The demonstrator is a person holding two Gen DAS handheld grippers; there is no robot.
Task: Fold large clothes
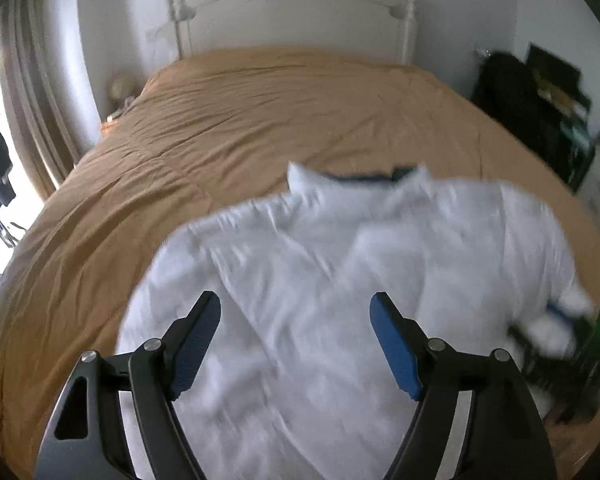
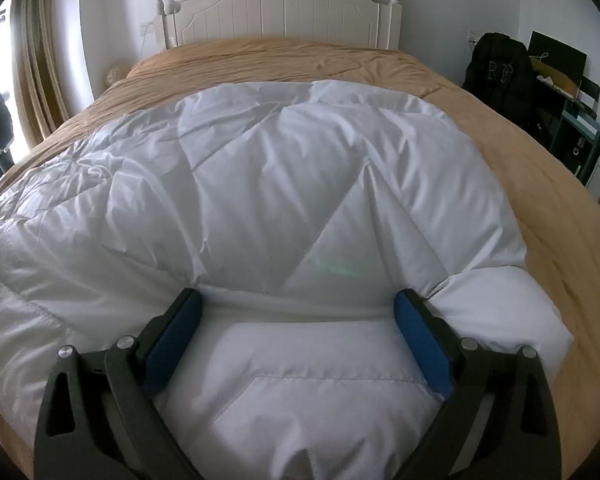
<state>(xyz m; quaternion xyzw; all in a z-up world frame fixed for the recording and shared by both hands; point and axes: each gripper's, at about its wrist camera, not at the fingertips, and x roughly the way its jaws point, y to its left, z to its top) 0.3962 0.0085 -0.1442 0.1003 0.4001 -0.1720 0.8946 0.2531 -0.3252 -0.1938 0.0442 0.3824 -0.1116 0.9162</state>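
A white padded jacket (image 1: 300, 248) lies spread on a bed, its collar (image 1: 364, 178) with dark lining toward the headboard. The left wrist view is blurred. My left gripper (image 1: 296, 298) hangs open just above the jacket's near half, with nothing between its blue pads. In the right wrist view the jacket (image 2: 260, 160) fills the foreground. My right gripper (image 2: 299, 296) stands wide open low on the jacket. Padded fabric bulges up between its fingers, and a crease runs from pad to pad. I see no pinch on the fabric.
A tan bedspread (image 2: 540, 200) covers the bed up to a white headboard (image 2: 284, 4). A dark garment (image 2: 500, 68) and shelves stand at the right wall. Curtains (image 2: 32, 60) hang at the left. A blurred dark frame with a green light (image 1: 580, 344) shows at the right.
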